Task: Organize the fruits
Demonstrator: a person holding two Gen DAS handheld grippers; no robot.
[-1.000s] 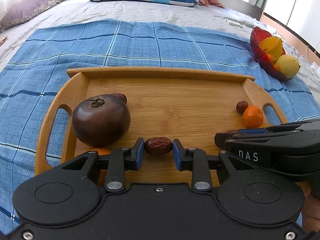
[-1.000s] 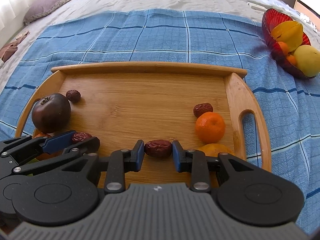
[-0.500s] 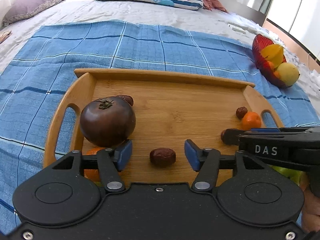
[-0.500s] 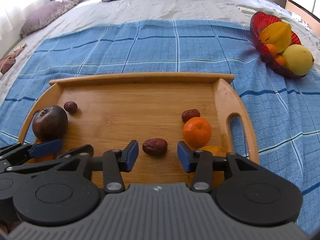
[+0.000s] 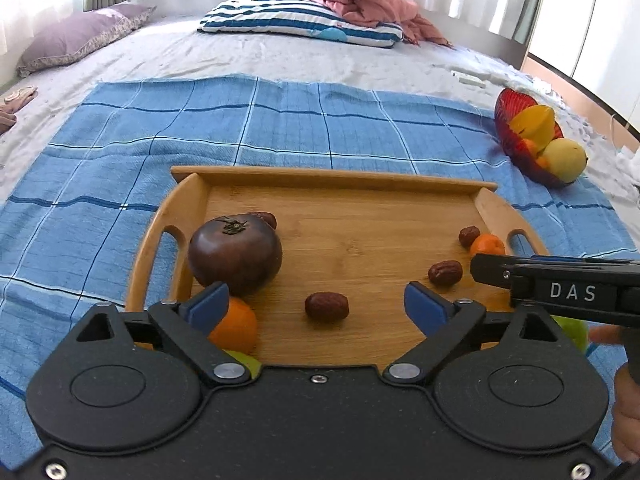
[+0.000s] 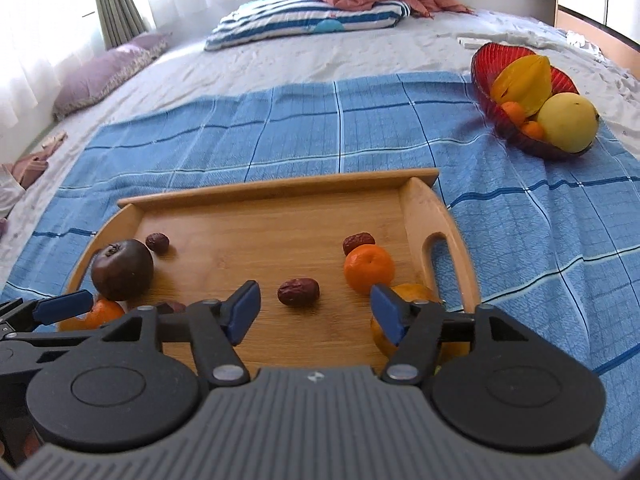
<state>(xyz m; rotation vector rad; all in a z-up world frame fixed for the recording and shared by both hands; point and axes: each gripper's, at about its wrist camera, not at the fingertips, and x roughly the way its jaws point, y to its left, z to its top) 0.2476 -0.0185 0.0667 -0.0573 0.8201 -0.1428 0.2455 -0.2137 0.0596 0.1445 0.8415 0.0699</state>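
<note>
Two wrinkled, dark red-brown dates on the wooden tray (image 5: pixel 490 216), lying free. One date (image 5: pixel 327 306) at 12 o'clock of the left gripper (image 5: pixel 317 307), jaws opening, wide, pads clear of it. Second date (image 6: pixel 298 291) at 12 o'clock of the right gripper (image 6: pixel 314 311), jaws opening, likewise untouched. Dark tomato (image 5: pixel 235 253) at 10 o'clock, mandarin (image 6: pixel 369 268) at 1.

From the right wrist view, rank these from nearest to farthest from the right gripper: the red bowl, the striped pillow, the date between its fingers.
1. Date, on the tray, between the right gripper's opening jaws.
2. Red bowl, far right, on the blanket.
3. Striped pillow, at the bed's far end.
</note>
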